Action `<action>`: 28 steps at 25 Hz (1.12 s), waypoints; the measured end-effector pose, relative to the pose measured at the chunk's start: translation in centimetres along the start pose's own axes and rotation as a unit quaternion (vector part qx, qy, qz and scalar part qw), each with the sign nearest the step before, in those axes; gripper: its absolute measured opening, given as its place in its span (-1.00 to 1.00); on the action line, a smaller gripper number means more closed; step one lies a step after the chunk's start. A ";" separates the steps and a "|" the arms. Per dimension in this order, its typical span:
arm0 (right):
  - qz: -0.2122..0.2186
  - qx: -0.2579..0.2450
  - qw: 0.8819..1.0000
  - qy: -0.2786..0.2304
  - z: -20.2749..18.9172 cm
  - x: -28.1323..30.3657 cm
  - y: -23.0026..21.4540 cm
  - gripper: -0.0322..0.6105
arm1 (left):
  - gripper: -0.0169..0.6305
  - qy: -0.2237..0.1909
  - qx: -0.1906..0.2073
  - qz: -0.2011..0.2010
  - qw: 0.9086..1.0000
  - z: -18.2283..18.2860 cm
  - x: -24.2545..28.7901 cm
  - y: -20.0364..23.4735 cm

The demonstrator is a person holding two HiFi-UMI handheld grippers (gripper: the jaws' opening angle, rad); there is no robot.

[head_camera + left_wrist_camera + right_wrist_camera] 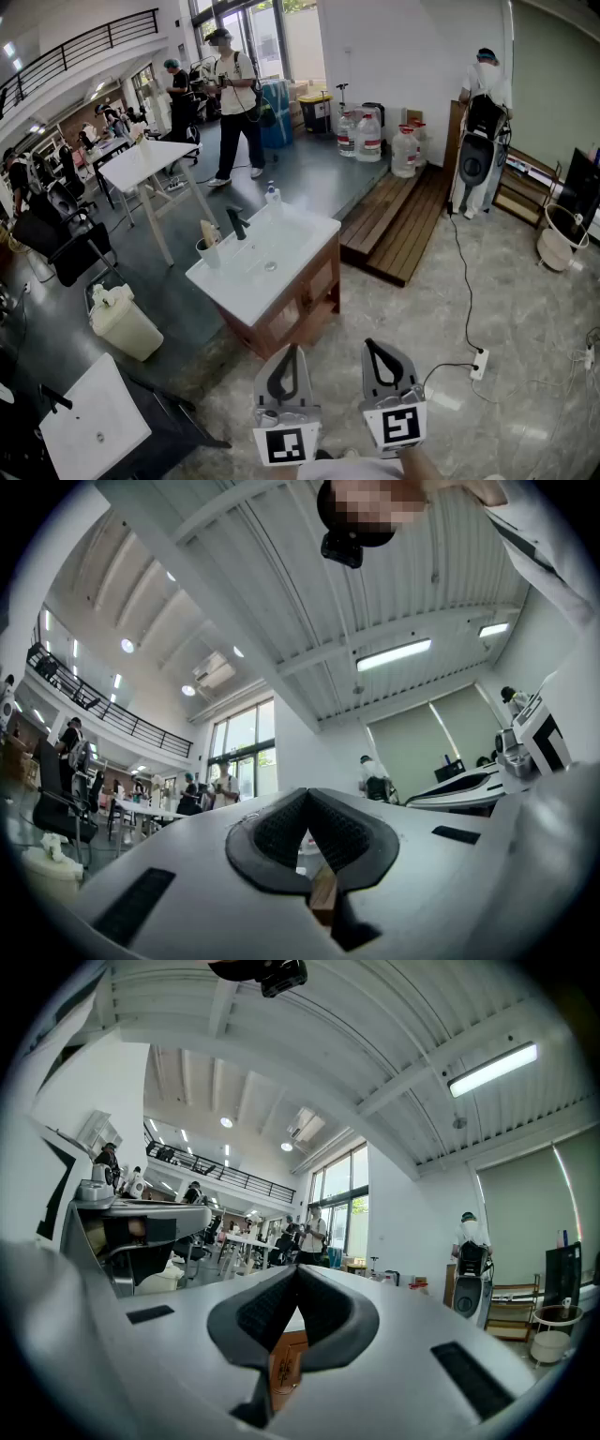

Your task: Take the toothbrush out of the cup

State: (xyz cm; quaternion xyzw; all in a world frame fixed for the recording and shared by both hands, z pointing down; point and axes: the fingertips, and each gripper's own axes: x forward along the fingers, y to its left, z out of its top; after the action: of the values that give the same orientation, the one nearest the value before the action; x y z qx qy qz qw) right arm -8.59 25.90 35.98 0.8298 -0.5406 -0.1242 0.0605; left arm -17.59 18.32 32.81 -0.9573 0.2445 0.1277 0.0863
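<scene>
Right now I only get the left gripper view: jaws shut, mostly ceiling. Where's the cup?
Observer: Head view has it. The cup stands on the left corner of the white sink top, beside the black faucet.
Operator: Toothbrush in it?
Observer: A pale item sticks up out of the cup, likely the toothbrush. It's too small to be sure.
Operator: And the right gripper?
Observer: The right gripper is shut with nothing held. It sits level with the left gripper, and both are well short of the sink with open floor between.
</scene>
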 end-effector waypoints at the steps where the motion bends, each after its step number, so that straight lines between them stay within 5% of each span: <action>1: 0.001 -0.002 1.000 0.002 -0.1 0.0 -0.1 -0.87 | -0.90 0.000 0.001 -0.001 1.000 0.0 0.1 -0.2; 28: 0.041 0.059 0.997 0.018 -3.4 0.4 0.3 -0.87 | -0.90 0.015 0.021 0.017 1.000 -1.5 0.4 -0.1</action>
State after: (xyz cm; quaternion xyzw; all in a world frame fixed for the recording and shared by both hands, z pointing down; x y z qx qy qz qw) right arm -7.77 25.29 39.21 0.8114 -0.5791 -0.0746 0.0258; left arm -16.84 17.89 34.14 -0.9528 0.2645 0.1099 0.1004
